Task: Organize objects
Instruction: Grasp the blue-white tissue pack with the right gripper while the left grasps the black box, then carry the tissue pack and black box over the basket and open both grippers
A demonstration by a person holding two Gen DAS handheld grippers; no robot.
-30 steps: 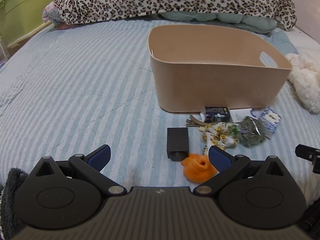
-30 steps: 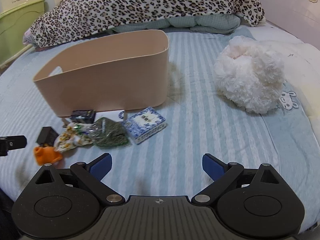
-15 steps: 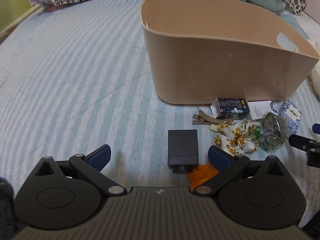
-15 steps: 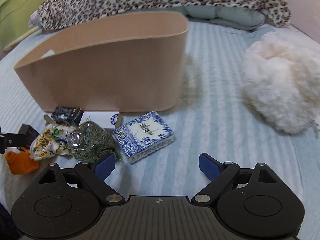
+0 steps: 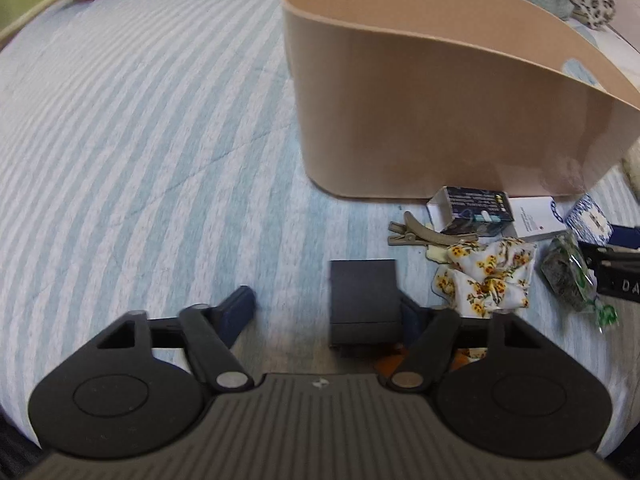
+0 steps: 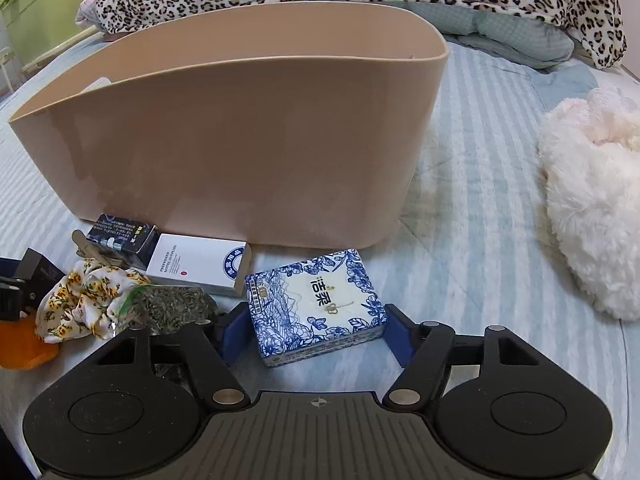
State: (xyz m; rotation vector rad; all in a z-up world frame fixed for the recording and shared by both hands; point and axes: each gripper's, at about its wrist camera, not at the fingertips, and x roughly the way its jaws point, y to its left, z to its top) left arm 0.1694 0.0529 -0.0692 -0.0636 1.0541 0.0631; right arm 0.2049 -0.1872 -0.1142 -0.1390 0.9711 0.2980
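bin: tall beige plastic tub (image 6: 240,136) on striped blue bedspread (image 5: 140,140), clutter lying along its near wall.
right gripper (image 6: 316,332): wide open, straddling blue-and-white floral tissue packet (image 6: 316,312); nothing held.
left gripper (image 5: 324,312): open, dark grey rectangular box (image 5: 362,296) against its right finger; no grip.
step: pre-grasp, both sides.
next: close squarely, lift over the rim.

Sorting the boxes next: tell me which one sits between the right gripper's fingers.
The blue-and-white floral box; the white box and dark box lie farther off, by the bin.
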